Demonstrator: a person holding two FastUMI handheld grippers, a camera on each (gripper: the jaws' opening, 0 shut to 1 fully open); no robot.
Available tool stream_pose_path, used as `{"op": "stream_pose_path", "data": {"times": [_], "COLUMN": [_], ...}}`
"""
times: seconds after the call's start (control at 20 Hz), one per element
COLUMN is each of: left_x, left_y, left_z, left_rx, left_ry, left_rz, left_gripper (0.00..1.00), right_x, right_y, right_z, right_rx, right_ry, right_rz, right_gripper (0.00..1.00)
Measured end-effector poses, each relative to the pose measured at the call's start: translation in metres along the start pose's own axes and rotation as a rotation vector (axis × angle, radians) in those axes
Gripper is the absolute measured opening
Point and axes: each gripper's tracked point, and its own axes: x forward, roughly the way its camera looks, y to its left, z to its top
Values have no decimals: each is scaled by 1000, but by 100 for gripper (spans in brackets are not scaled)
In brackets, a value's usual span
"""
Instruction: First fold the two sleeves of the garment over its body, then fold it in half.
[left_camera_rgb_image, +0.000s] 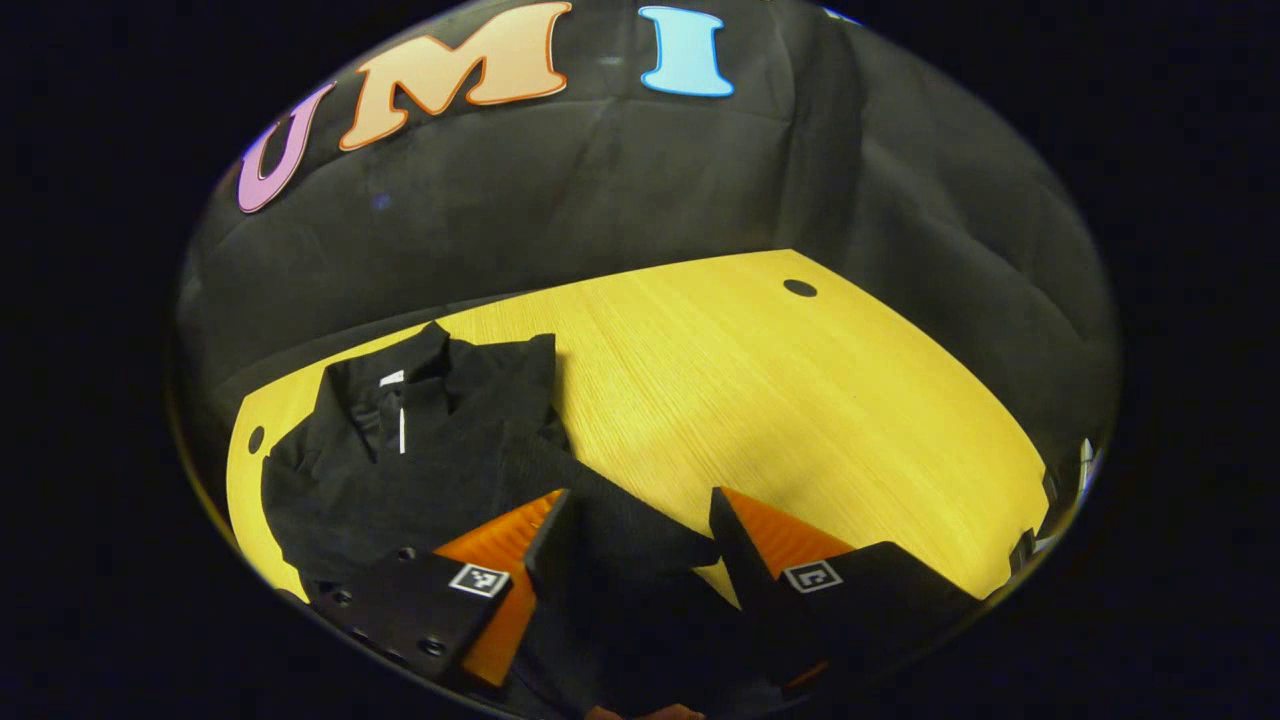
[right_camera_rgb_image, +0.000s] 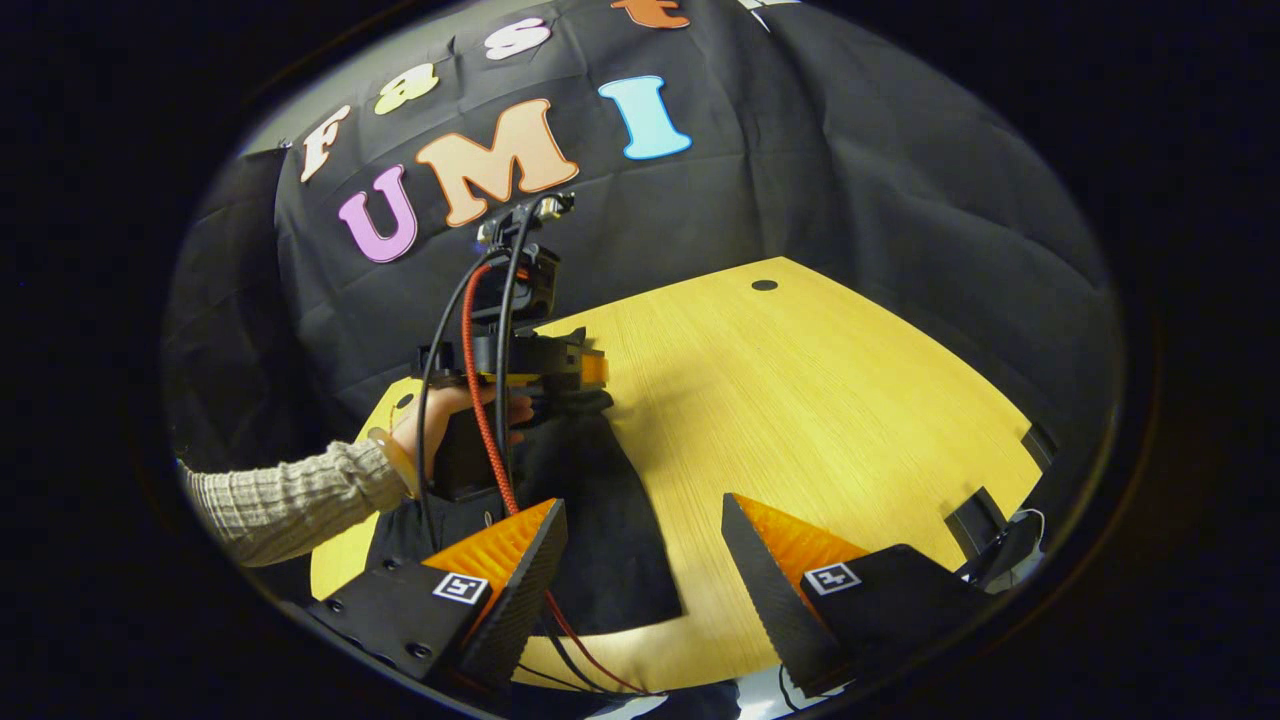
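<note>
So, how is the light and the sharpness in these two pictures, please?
Left gripper view: warm light, table evenly bright, garment so dark that its folds hardly show, straight edges bent by the fisheye. Right gripper view: same bending, a soft shadow beside the garment, left hand-held gripper reasonably sharp.

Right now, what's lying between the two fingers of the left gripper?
In the left gripper view, a sleeve of the black garment runs between the open fingers of the left gripper, lying on the yellow table.
</note>
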Motion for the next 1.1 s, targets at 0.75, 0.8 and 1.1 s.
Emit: {"op": "stream_pose_path", "data": {"times": [0.75,0.8,1.1], "left_x": [-182,-196,-266], "left_y": [125,136,175], "left_z": [-115,-133,-239], "left_rx": [-101,-126,-235], "left_ry": [-8,11,121], "left_rz": [376,411,547], "left_gripper": [95,95,95], "right_x": [18,20,40], "right_y": [16,19,30], "right_z": [-49,-51,-77], "right_rx": [-239,-259,-349], "right_ry": [136,143,194], "right_rz": [215,230,261], "right_gripper": [99,98,98]}}
